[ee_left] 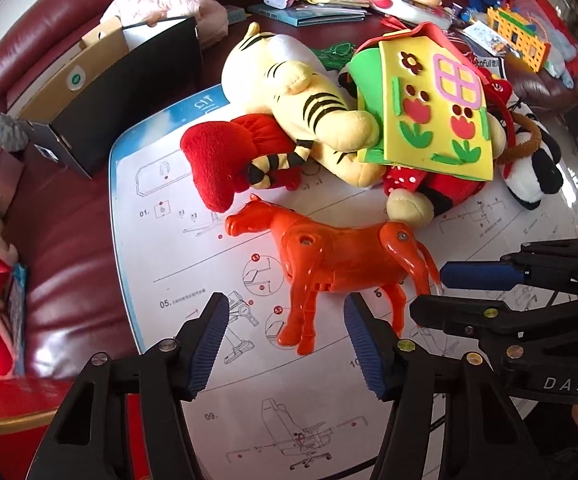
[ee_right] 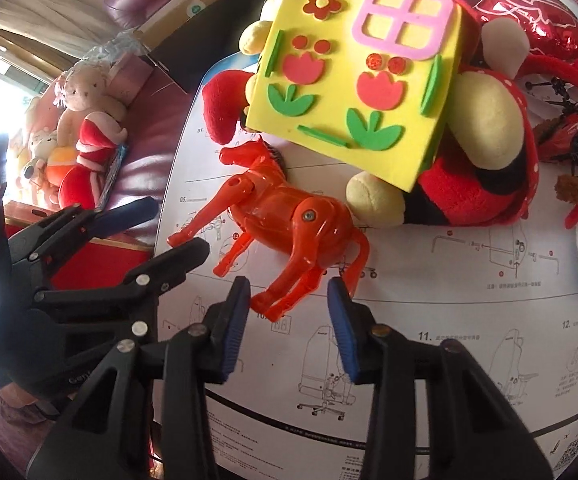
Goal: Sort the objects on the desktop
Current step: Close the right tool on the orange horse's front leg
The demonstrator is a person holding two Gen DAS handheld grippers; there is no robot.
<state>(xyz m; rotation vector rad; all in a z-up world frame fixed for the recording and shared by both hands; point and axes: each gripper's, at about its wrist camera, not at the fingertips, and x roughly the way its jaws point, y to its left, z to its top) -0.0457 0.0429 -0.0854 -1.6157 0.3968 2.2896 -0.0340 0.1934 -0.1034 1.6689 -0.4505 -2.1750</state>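
Note:
An orange plastic horse lies on its side on a white instruction sheet. My left gripper is open, and the horse's front legs lie between its blue pads without touching them. My right gripper is open too, straddling the hind legs from the other end. Each gripper shows in the other's view: the right gripper by the tail, the left gripper by the front hooves. Behind the horse, a yellow foam house rests on a heap of plush toys.
The heap holds a striped tiger plush, a red heart cushion, a red polka-dot plush and a panda. A black-and-cardboard box stands at left. Dark red leather surrounds the sheet. More toys lie at the left.

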